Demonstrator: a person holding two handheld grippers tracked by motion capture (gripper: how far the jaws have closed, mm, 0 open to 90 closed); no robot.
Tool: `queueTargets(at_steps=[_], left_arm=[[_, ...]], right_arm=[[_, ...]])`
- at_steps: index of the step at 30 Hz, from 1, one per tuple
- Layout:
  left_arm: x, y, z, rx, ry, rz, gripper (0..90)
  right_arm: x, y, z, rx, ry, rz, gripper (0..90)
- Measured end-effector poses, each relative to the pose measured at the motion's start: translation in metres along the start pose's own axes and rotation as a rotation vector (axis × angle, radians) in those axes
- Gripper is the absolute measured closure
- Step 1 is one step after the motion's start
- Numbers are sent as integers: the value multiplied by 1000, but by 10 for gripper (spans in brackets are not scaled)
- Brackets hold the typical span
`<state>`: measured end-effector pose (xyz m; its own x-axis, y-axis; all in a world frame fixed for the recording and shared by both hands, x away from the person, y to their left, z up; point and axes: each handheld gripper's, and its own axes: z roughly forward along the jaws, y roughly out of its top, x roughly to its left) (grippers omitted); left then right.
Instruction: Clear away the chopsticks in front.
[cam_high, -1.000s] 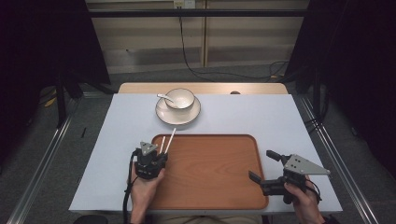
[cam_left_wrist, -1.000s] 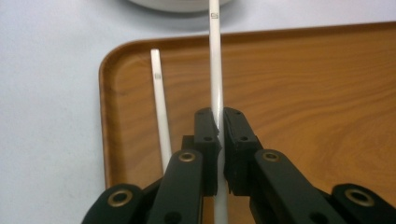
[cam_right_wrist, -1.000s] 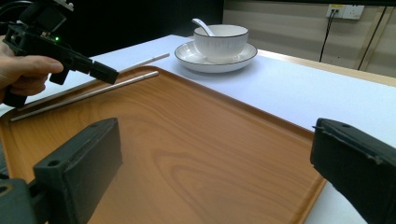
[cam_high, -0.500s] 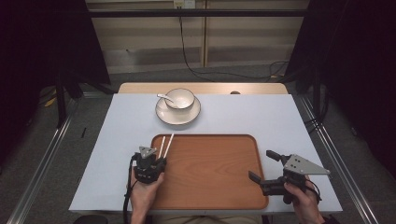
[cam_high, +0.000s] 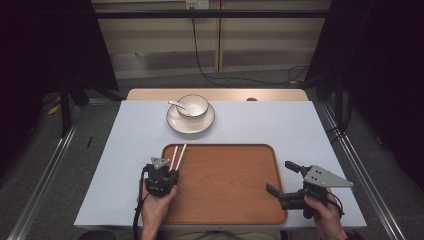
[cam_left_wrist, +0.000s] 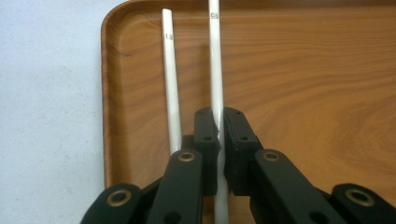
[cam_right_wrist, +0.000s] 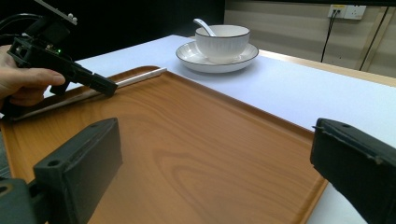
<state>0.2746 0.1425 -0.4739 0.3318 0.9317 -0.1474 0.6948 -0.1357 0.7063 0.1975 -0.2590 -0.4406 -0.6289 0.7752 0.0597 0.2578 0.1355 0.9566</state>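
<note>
Nothing is changed since a second ago: one chopstick (cam_left_wrist: 215, 70) is kept pinched by the left gripper (cam_left_wrist: 219, 140) at the tray's (cam_high: 225, 200) left, lift pending; right gripper (cam_high: 285, 182) is spread.

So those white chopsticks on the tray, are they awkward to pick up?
Probably a bit. The left tongs are shut on one chopstick; it looks straight and stiff, so it shouldn't droop. Its glossy surface suggests it could slip or pivot in the grip. The loose chopstick beside it looks thin and light, so a nudge would likely slide it across the smooth wooden tray.

Black two-jaw grippers (cam_high: 292, 183), brass-coloured pivot screws, grey three-cornered plate, trailing black cable.
</note>
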Motion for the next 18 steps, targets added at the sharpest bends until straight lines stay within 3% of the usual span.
queueTargets(at_steps=[18], left_arm=[[1,-1,0,-3,-6,14,829]], right_arm=[[0,0,0,2,5,0,20]])
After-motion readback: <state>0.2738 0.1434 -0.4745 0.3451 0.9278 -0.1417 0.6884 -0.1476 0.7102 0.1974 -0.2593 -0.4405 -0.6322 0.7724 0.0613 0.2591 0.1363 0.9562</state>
